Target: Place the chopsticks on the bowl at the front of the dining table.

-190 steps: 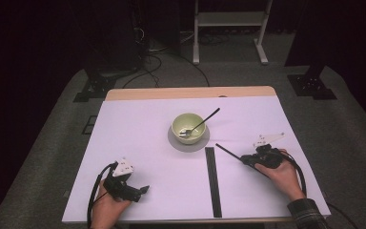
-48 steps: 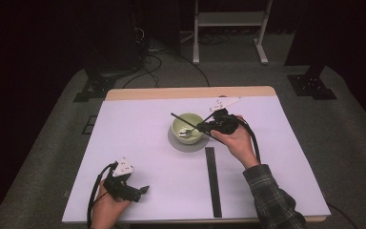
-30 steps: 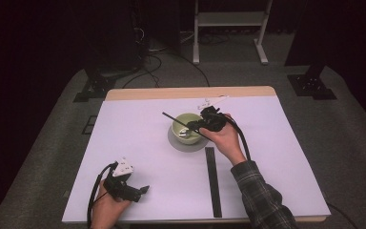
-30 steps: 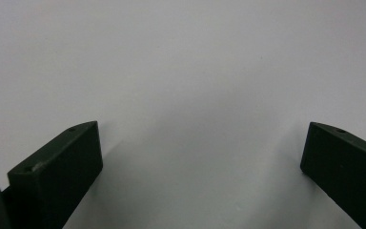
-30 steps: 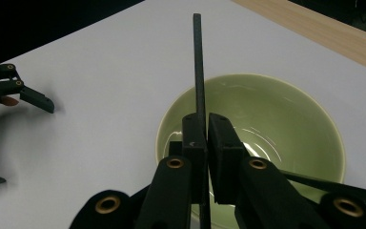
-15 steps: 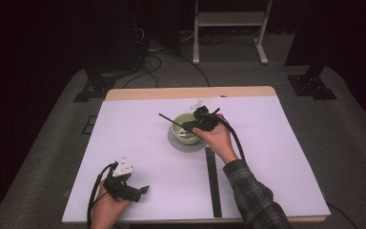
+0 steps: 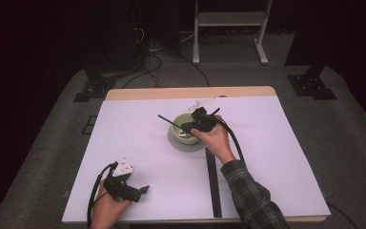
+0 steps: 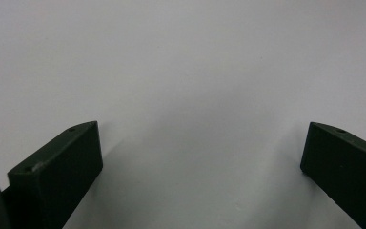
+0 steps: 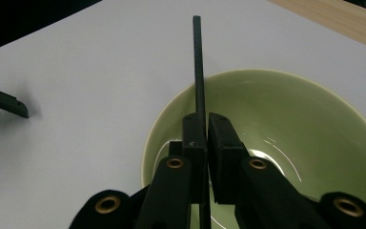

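A pale green bowl [image 7: 179, 133] [image 9: 290, 119] stands on a grey saucer [image 7: 187, 147] at the middle of the white table. My right gripper [image 7: 191, 127] [image 9: 206, 125] hovers over the bowl, shut on a thin black rod [image 7: 171, 121] [image 9: 198, 67]. The rod sticks out past the jaws, across the bowl's rim and toward the left in the high view. Inside, the bowl looks glossy. My left gripper [image 7: 140, 190] rests near the table's front left edge, its jaws wide open over bare white surface in the left gripper view.
A long black strip [image 7: 213, 186] lies on the white table cover [image 7: 276, 157], running from the saucer toward the front edge under the right forearm. A wooden table edge [image 7: 147, 93] shows at the back. The left gripper's jaw [image 9: 5, 102] shows far off.
The right hand has drifted slightly left over the bowl, carrying the rod, whose tip now points further left. The left hand has stayed put.
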Tool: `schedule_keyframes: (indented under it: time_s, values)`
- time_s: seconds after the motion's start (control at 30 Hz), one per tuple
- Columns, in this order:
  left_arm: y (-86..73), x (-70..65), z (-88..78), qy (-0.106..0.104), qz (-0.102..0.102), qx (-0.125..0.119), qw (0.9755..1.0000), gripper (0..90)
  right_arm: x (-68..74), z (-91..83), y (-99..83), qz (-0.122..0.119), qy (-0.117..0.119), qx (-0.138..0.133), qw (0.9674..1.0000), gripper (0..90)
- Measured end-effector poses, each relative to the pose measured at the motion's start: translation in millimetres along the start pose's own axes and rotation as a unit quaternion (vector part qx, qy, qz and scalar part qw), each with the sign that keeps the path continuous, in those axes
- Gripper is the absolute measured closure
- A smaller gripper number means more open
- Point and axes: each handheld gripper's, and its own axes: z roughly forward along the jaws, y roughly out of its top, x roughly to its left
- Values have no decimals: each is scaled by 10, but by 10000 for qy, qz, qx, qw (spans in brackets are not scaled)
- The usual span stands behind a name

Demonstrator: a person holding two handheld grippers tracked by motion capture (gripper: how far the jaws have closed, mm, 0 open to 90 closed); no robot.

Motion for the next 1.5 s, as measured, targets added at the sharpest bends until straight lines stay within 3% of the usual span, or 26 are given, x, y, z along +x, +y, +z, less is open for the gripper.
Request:
schedule_keyframes:
  time_s: [0.73,1.5]
  values:
    - [-1,1,1,2,0,-5,10000,0,9,-66,11,-41,-23,-103,9999,762]
    - [0,3,1,8,15,-2,10000,0,5,-543,-159,-156,-137,-293,9994,702]
